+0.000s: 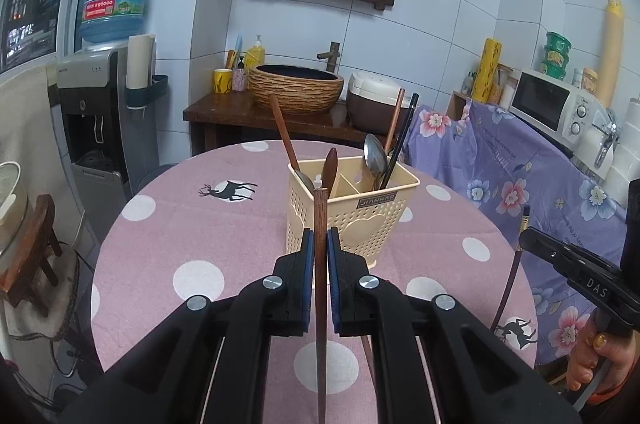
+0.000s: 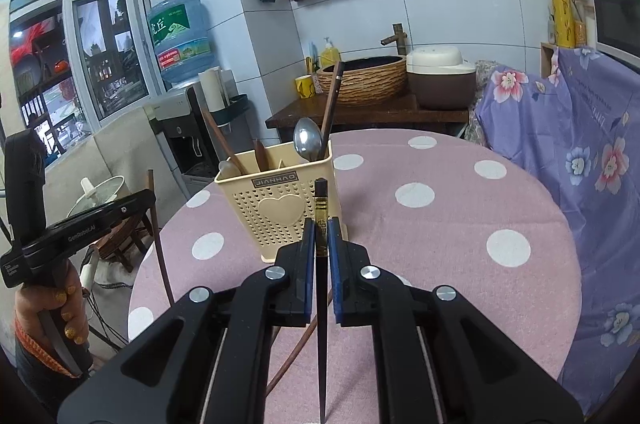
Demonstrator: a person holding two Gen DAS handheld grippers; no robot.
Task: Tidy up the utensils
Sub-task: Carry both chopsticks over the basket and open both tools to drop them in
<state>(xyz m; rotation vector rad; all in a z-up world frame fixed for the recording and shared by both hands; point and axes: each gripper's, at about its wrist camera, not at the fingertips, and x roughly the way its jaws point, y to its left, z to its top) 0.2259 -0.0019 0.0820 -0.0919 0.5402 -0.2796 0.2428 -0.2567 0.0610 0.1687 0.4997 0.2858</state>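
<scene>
Your left tongs point(image 1: 319, 244) pinch a brown wooden chopstick point(image 1: 319, 288), held upright above the round worktop point(image 1: 168, 236) with its pink polka-dot cloth. Your right tongs point(image 2: 319, 236) pinch a black chopstick point(image 2: 320, 324) with a gold band, also upright. Just ahead of both stands a cream utensil holder point(image 2: 280, 212) on the worktop, holding a metal spoon point(image 2: 307, 143), wooden spoons and more chopsticks in its compartments.
</scene>
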